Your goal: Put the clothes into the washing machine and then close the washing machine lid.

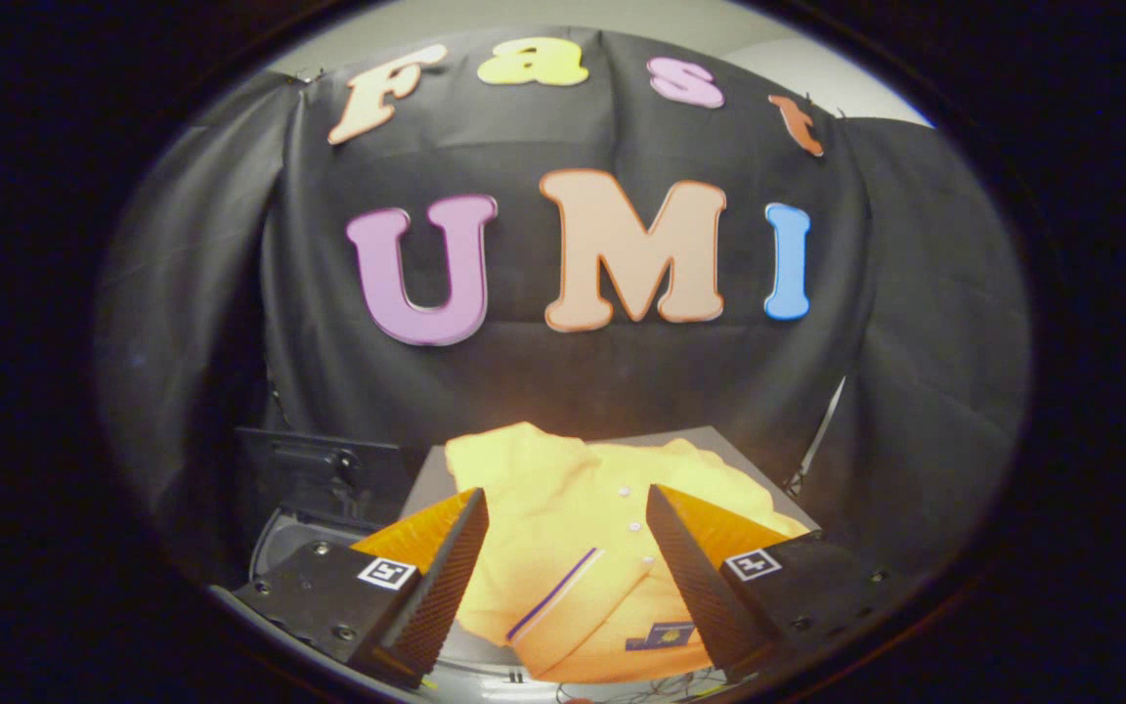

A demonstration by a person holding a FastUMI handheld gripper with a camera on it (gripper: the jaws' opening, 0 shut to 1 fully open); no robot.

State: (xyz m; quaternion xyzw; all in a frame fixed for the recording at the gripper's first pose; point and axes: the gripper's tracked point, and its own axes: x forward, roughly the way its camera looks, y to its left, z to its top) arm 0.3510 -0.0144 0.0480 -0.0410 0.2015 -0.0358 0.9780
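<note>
A yellow-orange polo shirt point(563, 548) with white buttons and a dark stripe on its collar lies crumpled on a grey flat surface point(719, 445). My gripper point(568, 504) hovers over it with the fingers wide apart, one on each side of the shirt's button placket. Neither finger presses on the cloth. The shirt reaches from between the fingers to a little beyond their tips. A dark boxy part point(319, 474) with a rounded pale rim point(270, 538) under it sits left of the grey surface, behind the left finger; it looks like part of the washing machine.
Black cloth hangs behind the grey surface and on both sides. A thin pale pole point(822, 430) stands at the right rear corner. Some wires point(641, 692) lie below the shirt's near edge.
</note>
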